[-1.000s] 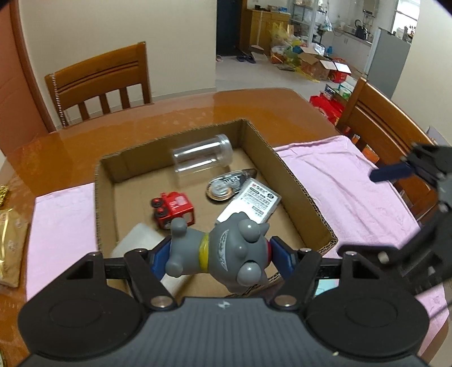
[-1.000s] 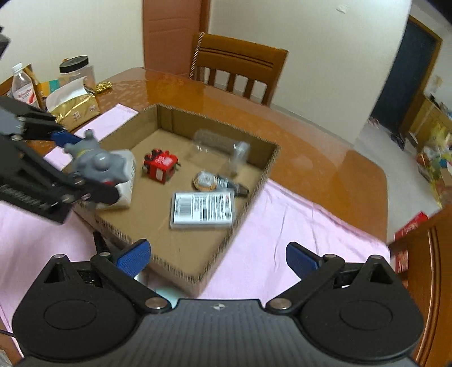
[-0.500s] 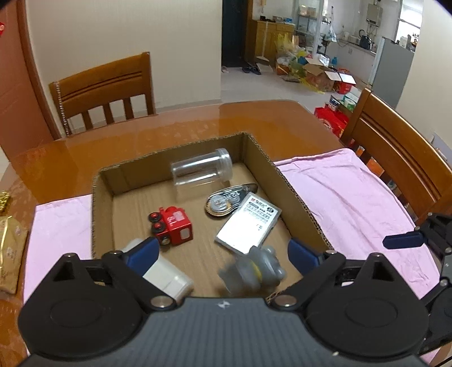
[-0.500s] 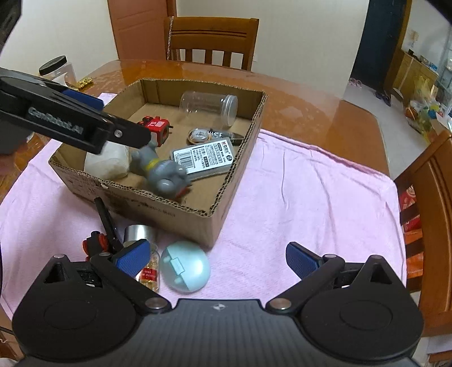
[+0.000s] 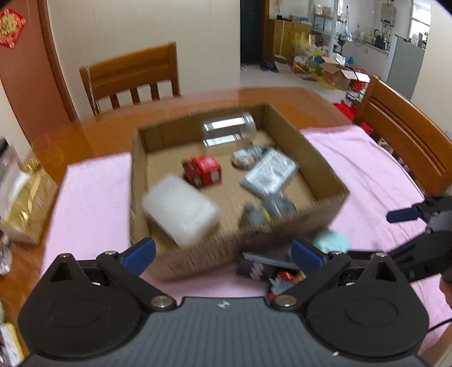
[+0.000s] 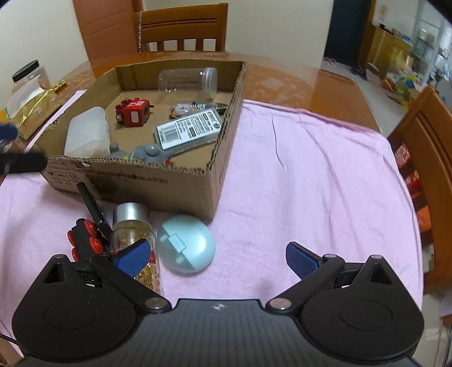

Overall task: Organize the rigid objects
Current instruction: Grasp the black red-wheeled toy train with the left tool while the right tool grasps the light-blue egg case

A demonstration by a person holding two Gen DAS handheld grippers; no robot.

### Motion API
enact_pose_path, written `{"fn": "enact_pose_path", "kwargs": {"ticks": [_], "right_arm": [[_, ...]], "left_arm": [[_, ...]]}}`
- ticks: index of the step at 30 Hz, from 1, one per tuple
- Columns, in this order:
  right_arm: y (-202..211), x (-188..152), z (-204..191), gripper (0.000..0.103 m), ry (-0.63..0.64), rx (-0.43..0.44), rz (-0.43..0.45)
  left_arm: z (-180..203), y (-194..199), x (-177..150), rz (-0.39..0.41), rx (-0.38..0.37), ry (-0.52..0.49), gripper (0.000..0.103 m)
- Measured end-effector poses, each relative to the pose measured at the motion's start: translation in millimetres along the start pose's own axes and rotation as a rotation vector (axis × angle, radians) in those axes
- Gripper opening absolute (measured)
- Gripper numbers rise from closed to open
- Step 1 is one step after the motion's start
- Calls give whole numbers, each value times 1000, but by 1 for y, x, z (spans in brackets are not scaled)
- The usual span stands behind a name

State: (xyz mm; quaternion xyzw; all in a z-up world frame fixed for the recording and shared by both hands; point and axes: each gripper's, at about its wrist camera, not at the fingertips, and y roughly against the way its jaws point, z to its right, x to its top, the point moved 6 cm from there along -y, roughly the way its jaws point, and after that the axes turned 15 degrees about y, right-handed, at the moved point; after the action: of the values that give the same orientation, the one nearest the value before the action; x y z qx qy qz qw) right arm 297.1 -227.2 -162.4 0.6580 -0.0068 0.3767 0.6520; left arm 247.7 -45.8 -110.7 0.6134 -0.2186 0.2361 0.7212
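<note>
A cardboard box (image 6: 180, 186) stands on a pink cloth (image 6: 310, 175). Inside it a grey animal figure (image 6: 141, 152) lies against the near wall, free of any grip, beside a white block (image 6: 87, 132), a red toy (image 6: 132, 111), a hard drive (image 6: 189, 130) and a clear jar (image 6: 188, 82). My left gripper (image 5: 223, 254) is before the box's near wall (image 5: 197, 254), its jaws opening with nothing between them. My right gripper (image 6: 217, 257) is open just over a teal round case (image 6: 185, 242) and a silver-capped pill bottle (image 6: 135, 225) in front of the box.
A black toy with red wheels (image 6: 83, 237) and a black pen (image 6: 91, 203) lie left of the bottle. A gold packet (image 6: 36, 110) and a black-lidded jar (image 6: 28, 76) stand at the far left. Wooden chairs (image 6: 183, 25) ring the table.
My left gripper opened and the grey figure dropped into the box; the gripper then drew back. My right gripper sank toward the things in front of the box.
</note>
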Motion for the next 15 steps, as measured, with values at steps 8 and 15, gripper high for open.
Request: {"fn": "enact_pose_path", "kwargs": {"ticks": [8, 15], "right_arm": [[2, -20, -6, 103, -34, 29, -9], [11, -24, -1, 103, -45, 30, 11]], "left_arm": [[13, -31, -31, -89, -50, 61, 101], [16, -51, -40, -101, -28, 82, 102]]}}
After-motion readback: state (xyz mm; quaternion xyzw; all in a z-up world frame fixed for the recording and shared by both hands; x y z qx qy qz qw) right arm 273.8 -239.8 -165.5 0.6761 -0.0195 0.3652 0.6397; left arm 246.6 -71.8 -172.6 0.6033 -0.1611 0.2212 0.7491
